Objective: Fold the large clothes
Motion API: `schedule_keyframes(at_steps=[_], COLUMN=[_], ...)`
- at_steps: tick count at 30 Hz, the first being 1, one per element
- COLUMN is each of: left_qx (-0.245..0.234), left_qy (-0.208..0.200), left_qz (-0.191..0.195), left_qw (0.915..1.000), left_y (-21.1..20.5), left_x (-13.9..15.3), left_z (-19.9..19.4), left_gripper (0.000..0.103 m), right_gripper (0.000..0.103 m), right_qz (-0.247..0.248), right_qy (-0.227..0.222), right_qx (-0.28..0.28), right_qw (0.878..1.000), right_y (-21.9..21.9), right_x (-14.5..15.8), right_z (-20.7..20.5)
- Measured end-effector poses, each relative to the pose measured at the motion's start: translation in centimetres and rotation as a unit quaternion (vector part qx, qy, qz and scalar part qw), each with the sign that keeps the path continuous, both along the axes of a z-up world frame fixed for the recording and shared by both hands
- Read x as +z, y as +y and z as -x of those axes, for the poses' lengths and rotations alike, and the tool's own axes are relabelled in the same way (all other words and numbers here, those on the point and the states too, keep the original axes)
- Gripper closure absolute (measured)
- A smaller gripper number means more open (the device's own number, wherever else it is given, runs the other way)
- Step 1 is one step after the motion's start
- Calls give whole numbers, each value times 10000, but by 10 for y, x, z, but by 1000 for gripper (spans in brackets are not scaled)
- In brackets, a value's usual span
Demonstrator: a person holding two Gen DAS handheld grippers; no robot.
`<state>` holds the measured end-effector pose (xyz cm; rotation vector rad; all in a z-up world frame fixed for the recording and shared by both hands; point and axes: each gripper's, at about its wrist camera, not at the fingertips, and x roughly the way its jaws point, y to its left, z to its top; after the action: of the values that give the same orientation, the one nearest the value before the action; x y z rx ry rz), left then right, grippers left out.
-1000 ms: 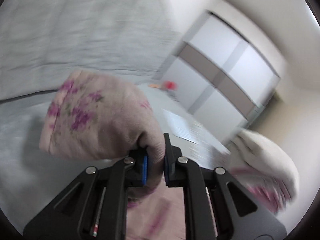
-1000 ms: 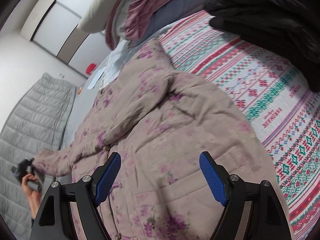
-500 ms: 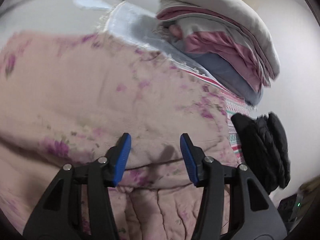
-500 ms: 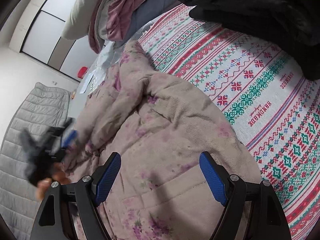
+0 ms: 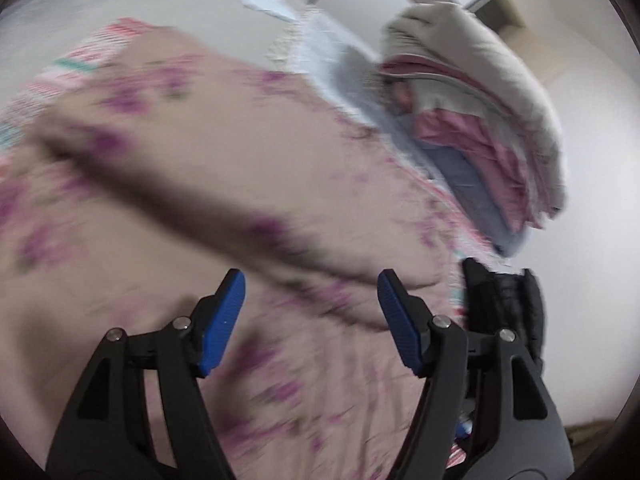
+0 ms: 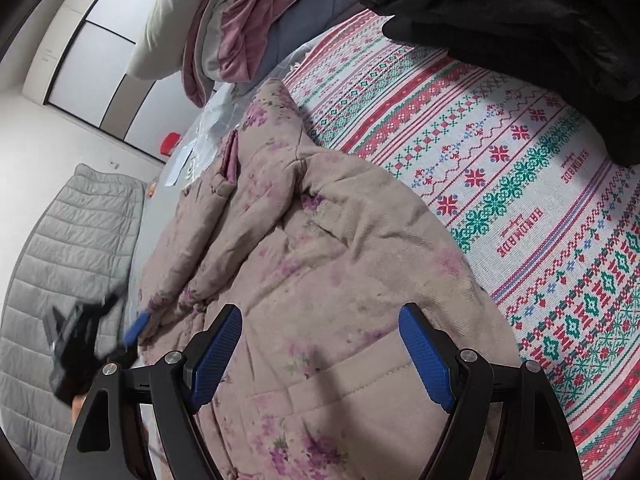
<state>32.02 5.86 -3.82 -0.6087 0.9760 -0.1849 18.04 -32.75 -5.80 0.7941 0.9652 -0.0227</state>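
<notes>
jacket (image 6: 320, 264): soft quilted cloth, matt
bedspread (image 6: 520, 184): woven, kinda coarse
gripper pads (image 6: 424, 364): ribbed blue, probably rubbery plastic

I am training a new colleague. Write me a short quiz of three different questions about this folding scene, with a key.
1. True or false: the left hand-held gripper is shut on the floral quilted garment.
2. Multiple choice: what lies under the garment on the right side of the right wrist view?
A. a patterned red and green blanket
B. a wooden floor
C. a blue towel
3. Fill in: the right hand-held gripper hovers over the garment with its jaws ____.

Key
1. False; its jaws stand wide apart and hold nothing.
2. A
3. open
</notes>
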Motion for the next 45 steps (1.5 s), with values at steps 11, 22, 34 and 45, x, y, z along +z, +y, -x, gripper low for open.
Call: schedule_keyframes(at_steps=[11, 22, 34, 45], left_qx=[2023, 1786, 1506, 1242], left_qy=[-13, 247, 506, 607], left_qz=[-27, -409, -1266, -715], left_qw=[9793, 9828, 9792, 9878], left_y=[123, 140, 178, 219], left_x=[10, -19, -26, -38], left_z=[124, 155, 188, 243], left_gripper=[33, 33, 33, 33], right_gripper=[21, 21, 21, 21], right_qz=[79, 630, 948, 1735], right_qy=[47, 235, 247, 311], right_qx=[112, 485, 580, 1013], right_qw=[9999, 9966, 9935, 9791], right_y=[9, 22, 23, 11], right_x=[-2, -3, 8, 24], right_z=[-4, -6, 11, 54])
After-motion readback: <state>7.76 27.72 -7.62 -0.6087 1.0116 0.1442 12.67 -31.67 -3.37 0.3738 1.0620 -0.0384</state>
